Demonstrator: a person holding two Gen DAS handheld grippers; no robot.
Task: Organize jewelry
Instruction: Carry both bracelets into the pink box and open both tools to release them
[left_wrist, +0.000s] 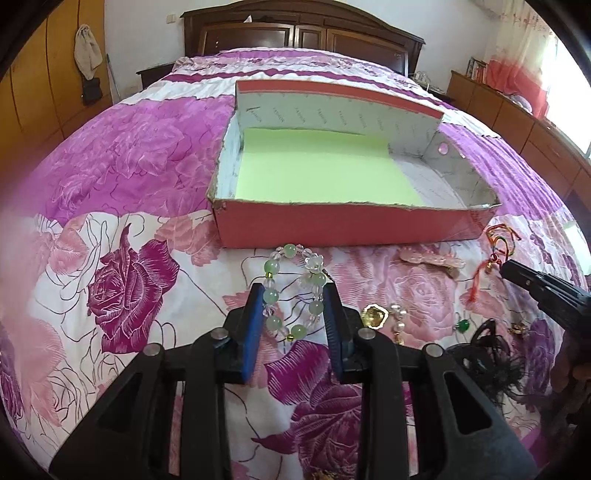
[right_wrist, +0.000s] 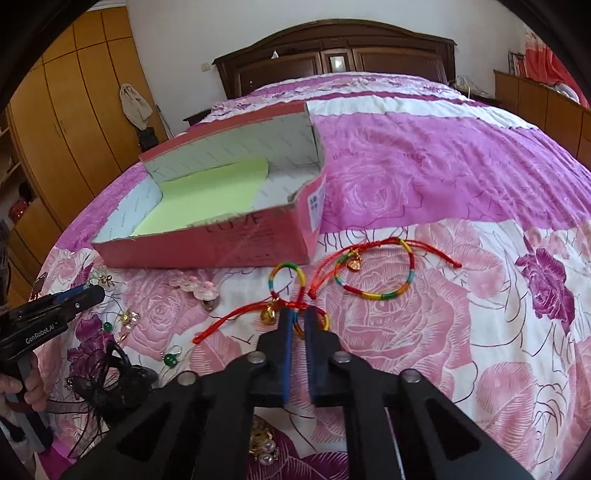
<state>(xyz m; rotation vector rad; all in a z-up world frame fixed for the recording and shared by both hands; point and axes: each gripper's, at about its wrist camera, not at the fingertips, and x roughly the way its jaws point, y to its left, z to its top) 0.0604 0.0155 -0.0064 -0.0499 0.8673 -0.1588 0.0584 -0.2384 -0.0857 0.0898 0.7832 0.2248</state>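
Left gripper (left_wrist: 293, 295) clamped across bead bracelet (left_wrist: 293, 291), mid-frame: slippery, grip the beads. Right gripper (right_wrist: 299, 317) pinched on limp red cord (right_wrist: 295, 305); box (left_wrist: 332, 229) above.

Pink box (left_wrist: 332, 225), green-beaded bracelet (left_wrist: 295, 291)

Gold-and-pearl piece (right_wrist: 263, 448) half hidden behind right tool (right_wrist: 298, 314); box label (right_wrist: 315, 206) unreadable.

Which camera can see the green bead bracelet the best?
The left wrist camera. The green bead bracelet sits up close there, pinched between the left tongs. In the right wrist camera those tongs point sideways at the far left, and only a few clear beads peek out.
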